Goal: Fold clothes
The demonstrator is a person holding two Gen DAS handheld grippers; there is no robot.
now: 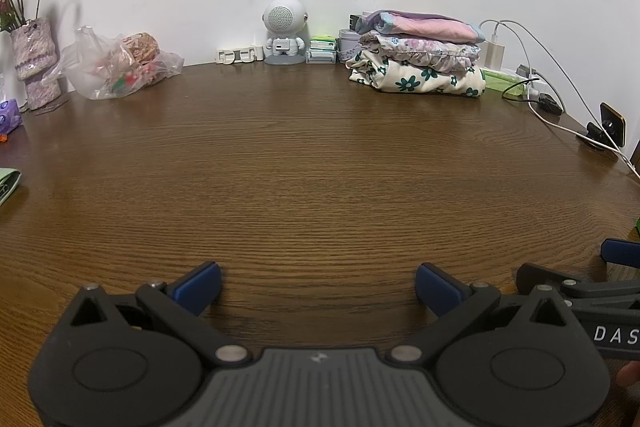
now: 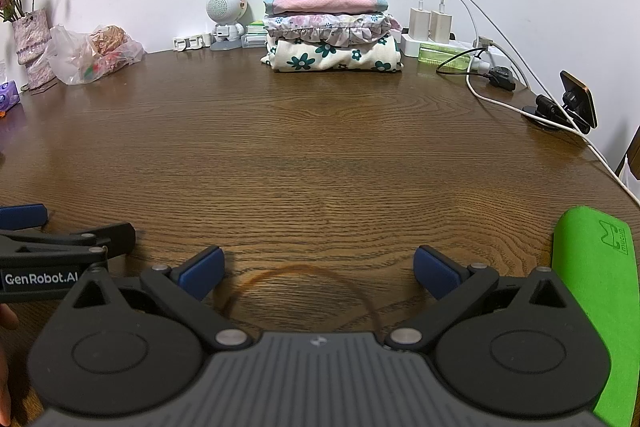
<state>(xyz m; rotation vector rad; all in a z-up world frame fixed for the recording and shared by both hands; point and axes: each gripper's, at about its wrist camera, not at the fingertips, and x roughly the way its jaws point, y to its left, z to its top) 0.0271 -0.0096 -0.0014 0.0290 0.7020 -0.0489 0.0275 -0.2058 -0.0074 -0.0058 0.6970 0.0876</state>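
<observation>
Blue-padded fingers of the left gripper [image 1: 318,289] stand spread wide over bare wood, nothing between them. The right gripper [image 2: 319,273] is likewise spread and empty, low above the brown wooden table [image 2: 320,155]; a faint ring mark lies on the wood between its fingers. The two grippers sit just beside each other, each showing at the edge of the other's view. A green pad [image 2: 596,307] lies on the table just right of the right gripper.

Nothing stands between the grippers and the folded clothes [image 2: 332,31], a stack of three against the far wall: cream cloth with dark green flowers at the bottom, a purple floral ruffled piece in the middle, pink on top. Left of the stack stands a white astronaut-shaped speaker [image 2: 226,19], then a plastic bag [image 2: 92,55] and a vase of dried flowers [image 2: 30,43]. Right of the stack are white chargers [image 2: 430,25] on a power strip, with cables trailing along the table's right edge past a small black stand [image 2: 568,103].
</observation>
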